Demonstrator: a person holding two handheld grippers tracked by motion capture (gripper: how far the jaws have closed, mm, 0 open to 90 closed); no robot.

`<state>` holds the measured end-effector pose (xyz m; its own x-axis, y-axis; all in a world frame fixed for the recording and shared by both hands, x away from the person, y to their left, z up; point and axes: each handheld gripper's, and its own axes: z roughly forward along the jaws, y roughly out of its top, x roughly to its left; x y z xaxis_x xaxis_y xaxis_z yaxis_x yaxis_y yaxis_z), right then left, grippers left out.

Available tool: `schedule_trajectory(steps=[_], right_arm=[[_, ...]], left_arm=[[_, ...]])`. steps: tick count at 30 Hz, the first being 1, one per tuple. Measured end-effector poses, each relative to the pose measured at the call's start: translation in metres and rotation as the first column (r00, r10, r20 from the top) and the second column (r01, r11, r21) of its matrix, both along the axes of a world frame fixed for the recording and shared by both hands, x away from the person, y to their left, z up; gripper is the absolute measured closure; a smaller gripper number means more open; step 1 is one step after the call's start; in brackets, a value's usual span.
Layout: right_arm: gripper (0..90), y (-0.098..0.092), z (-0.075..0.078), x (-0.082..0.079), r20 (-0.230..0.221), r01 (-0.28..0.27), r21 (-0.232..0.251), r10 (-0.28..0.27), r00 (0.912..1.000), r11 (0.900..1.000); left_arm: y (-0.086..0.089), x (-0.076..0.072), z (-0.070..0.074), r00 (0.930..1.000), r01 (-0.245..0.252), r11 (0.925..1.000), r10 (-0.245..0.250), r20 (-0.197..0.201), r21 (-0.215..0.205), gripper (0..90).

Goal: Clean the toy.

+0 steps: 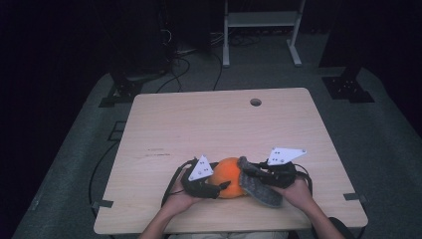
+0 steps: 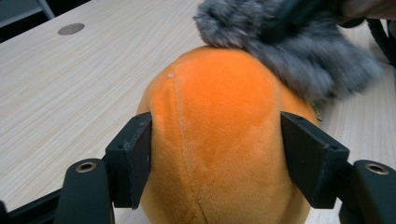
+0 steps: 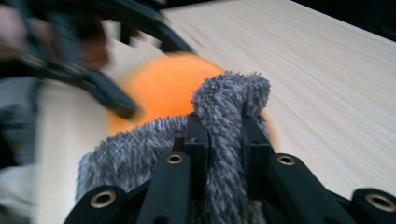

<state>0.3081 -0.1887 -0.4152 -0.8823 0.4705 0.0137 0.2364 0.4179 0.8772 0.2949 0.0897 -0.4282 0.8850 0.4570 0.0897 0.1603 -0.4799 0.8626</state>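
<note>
Orange plush toy (image 2: 219,140) gripped from both sides

The toy is clamped by the left gripper (image 2: 217,154); beside it, grey fur (image 3: 224,107) is pinched by the right gripper (image 3: 224,140).

Left hand-held gripper (image 2: 215,154) jaws half-spread and clamped; right hand-held gripper (image 3: 223,140) pinched tight.

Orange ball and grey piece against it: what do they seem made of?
Orange ball: apparently a stuffed plush, short velvety pile with a sewn seam down its face. Grey piece: likely faux fur or shaggy fleece, long tufted fibres, limp where the right gripper pinches it. Table: pale wood-grain top, probably laminate.
</note>
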Motion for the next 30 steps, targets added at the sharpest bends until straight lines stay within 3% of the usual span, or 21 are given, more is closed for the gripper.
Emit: schedule_trajectory(steps=[2,4,7,8,10,13,16,17,18,20,22,23,24,26,28,30], right_arm=[[76.3,-0.006,-0.002,0.002,-0.023,0.023,0.000,-0.023,0.9995,1.000],[76.4,-0.004,0.000,0.000,-0.015,0.009,0.007,-0.009,0.9999,1.000],[76.2,0.007,0.007,-0.008,0.021,-0.066,0.059,0.065,0.9977,0.996],[76.2,0.010,0.008,-0.008,0.029,-0.073,0.051,0.072,0.9970,0.996],[76.3,0.010,0.006,-0.005,0.020,-0.061,0.027,0.061,0.9979,0.998],[76.4,0.003,0.002,-0.001,0.013,-0.032,0.003,0.032,0.9994,0.999],[76.4,0.001,0.001,-0.002,0.013,-0.016,-0.008,0.016,0.9998,1.000],[76.4,0.002,0.002,-0.003,0.020,-0.016,-0.014,0.016,0.9997,1.000],[76.5,0.005,0.002,-0.005,0.023,-0.015,-0.017,0.016,0.9996,1.000],[76.5,0.011,0.007,-0.009,0.036,-0.040,0.000,0.040,0.9986,0.999],[76.4,0.019,0.012,-0.013,0.054,-0.095,0.044,0.093,0.9942,0.995],[76.5,0.023,0.014,-0.014,0.062,-0.106,0.043,0.103,0.9927,0.993],[76.6,0.024,0.014,-0.014,0.072,-0.097,0.020,0.096,0.9928,0.995],[76.8,0.019,0.010,-0.009,0.049,-0.073,0.018,0.072,0.9962,0.997],[76.8,0.012,0.007,-0.004,0.043,-0.040,0.004,0.040,0.9983,0.999],[76.8,0.006,0.005,-0.002,0.031,-0.013,0.007,0.013,0.9994,1.000]], left_arm=[[-0.002,-0.002,0.000,0.9998,0.008,0.9999,-0.008,0.020,0.011,30.7],[-0.005,-0.003,0.001,0.9986,0.009,0.9994,-0.010,0.051,0.035,31.2],[-0.011,-0.006,0.003,0.9952,0.022,0.9981,-0.027,0.094,0.057,31.7],[-0.012,-0.007,0.003,0.9950,0.019,0.9979,-0.024,0.097,0.061,31.4],[-0.010,-0.005,0.002,0.9970,0.019,0.9991,-0.022,0.074,0.038,27.0],[-0.005,0.002,0.002,0.9995,-0.003,0.9997,0.002,-0.033,-0.026,16.3],[-0.003,0.011,-0.003,0.9885,-0.020,0.9988,0.013,-0.151,-0.044,12.0],[-0.002,0.011,-0.004,0.9869,-0.022,0.9988,0.015,-0.161,-0.043,13.8],[-0.001,0.009,-0.003,0.9904,-0.017,0.9996,0.014,-0.138,-0.024,19.5],[-0.004,0.003,0.002,0.9989,0.005,0.9999,-0.005,-0.046,0.011,28.7],[-0.009,-0.002,0.006,0.9996,0.020,0.9993,-0.021,0.018,0.033,31.7],[-0.011,-0.003,0.007,0.9991,0.019,0.9985,-0.021,0.036,0.052,31.6],[-0.012,-0.003,0.008,0.9993,0.019,0.9986,-0.021,0.030,0.050,30.8],[-0.008,0.001,0.007,0.9998,0.018,0.9998,-0.018,-0.006,0.005,25.8],[-0.005,0.005,0.007,0.9980,0.002,0.9992,-0.004,-0.063,-0.039,18.1],[-0.001,0.007,0.006,0.9939,-0.020,0.9987,0.014,-0.110,-0.046,12.1]])
